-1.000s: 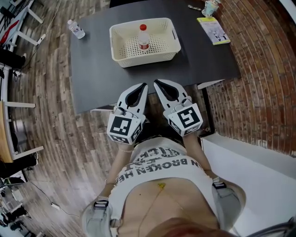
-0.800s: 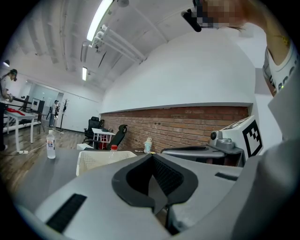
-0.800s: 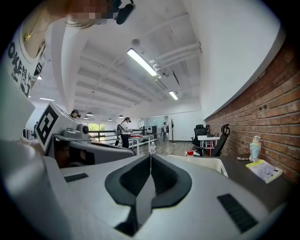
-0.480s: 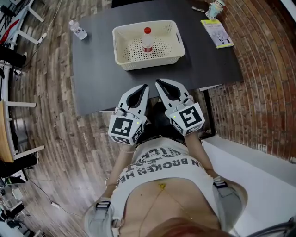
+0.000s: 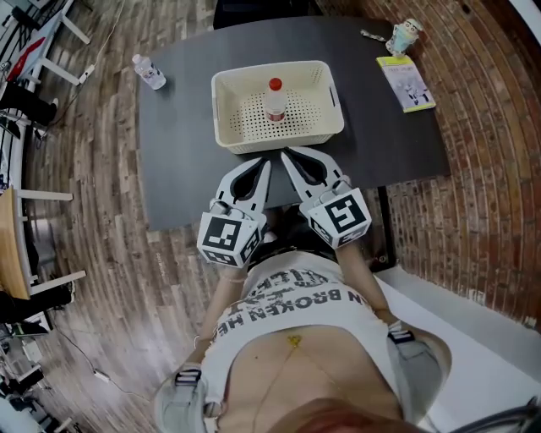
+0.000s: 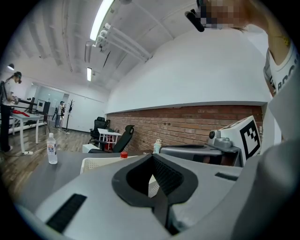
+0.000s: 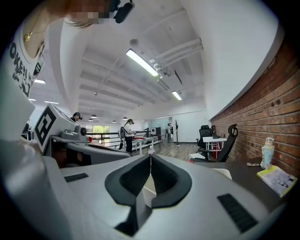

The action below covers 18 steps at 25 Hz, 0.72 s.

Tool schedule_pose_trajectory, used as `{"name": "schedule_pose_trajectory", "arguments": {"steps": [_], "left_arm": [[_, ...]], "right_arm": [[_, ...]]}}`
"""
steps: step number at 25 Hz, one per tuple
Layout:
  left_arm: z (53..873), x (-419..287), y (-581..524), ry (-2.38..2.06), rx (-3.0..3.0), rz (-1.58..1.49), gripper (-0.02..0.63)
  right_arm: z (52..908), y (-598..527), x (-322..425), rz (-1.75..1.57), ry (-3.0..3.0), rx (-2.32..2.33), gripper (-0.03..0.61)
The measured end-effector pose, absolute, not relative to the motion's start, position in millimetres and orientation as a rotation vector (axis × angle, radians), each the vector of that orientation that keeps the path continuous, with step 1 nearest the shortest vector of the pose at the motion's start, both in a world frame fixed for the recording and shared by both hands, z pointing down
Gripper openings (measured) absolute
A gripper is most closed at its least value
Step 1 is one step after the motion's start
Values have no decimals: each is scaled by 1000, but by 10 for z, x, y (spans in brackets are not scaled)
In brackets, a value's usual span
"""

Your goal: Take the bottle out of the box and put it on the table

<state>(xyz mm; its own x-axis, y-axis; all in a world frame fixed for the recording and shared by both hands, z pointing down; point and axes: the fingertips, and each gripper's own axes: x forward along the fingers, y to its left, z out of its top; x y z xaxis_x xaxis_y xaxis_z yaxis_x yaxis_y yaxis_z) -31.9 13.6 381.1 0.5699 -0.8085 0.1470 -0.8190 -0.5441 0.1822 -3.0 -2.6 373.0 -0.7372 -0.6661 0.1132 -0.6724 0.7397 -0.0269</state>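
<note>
A clear bottle with a red cap stands upright in the cream perforated box on the dark table. Both grippers are held side by side over the table's near edge, pointing at the box. The left gripper is shut and empty, its tip just short of the box's near wall. So is the right gripper. In the left gripper view the shut left gripper points at the box, and the red cap shows above the rim. In the right gripper view the right gripper is shut.
A second clear bottle stands at the table's far left corner. A yellow booklet and a small cup-like item lie at the far right. A dark chair is behind the table; a brick wall runs along the right.
Both grippers have moved forward together from in front of the table to over its near edge, close to the box. Both have stayed shut.
</note>
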Motion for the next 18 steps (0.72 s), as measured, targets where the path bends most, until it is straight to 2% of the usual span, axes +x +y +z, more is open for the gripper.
{"name": "schedule_pose_trajectory", "arguments": {"steps": [18], "left_arm": [[3769, -14, -563, -1378, 2568, 101, 6]], "right_arm": [[3671, -755, 262, 103, -2849, 1080, 9]]}}
